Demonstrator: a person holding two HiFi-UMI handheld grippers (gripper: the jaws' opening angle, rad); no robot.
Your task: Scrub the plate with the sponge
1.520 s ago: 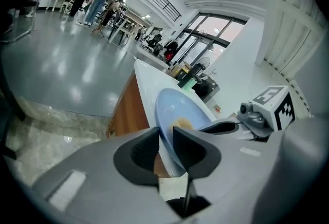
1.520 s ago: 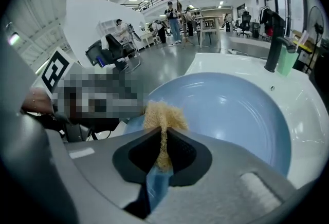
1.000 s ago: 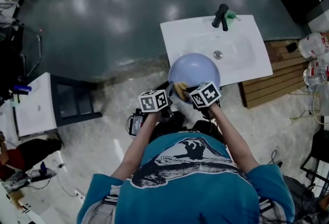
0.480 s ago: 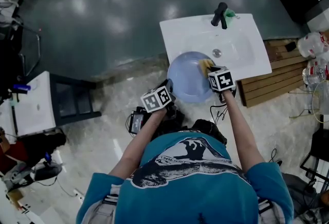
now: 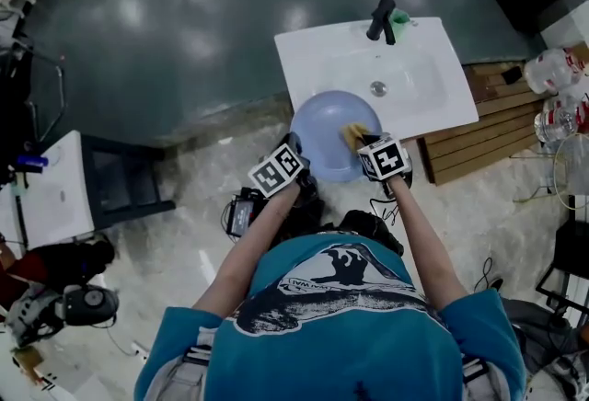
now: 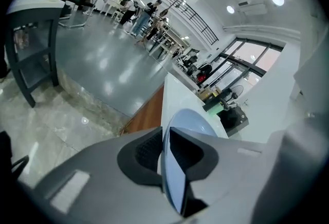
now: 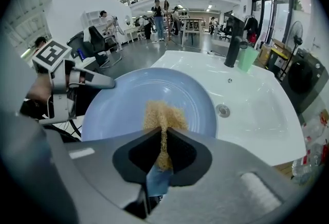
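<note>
A pale blue plate (image 5: pixel 327 125) hangs over the near edge of the white sink (image 5: pixel 440 107). My left gripper (image 5: pixel 300 162) is shut on the plate's near left rim; in the left gripper view the plate (image 6: pixel 178 176) stands edge-on between the pads of that gripper (image 6: pixel 165 159). Its jaws have just been closing, with the rim between them. My right gripper (image 5: pixel 361 147) is shut on a tan sponge (image 5: pixel 353 133). In the right gripper view the sponge (image 7: pixel 163 115) rests on the plate's face (image 7: pixel 121 102), pinched thin in the right gripper (image 7: pixel 163 153).
A black faucet (image 5: pixel 378 19) and a green cup (image 5: pixel 399 17) stand at the sink's far edge, the drain (image 5: pixel 377 88) in the basin. A wooden pallet (image 5: pixel 471 149) and plastic bottles (image 5: pixel 550 73) lie to the right. A dark stand (image 5: pixel 124 183) is on the left.
The right gripper carried the sponge from the plate's near left edge across to its right side, then back a little toward the near edge. The left gripper rolled, staying on the rim.
</note>
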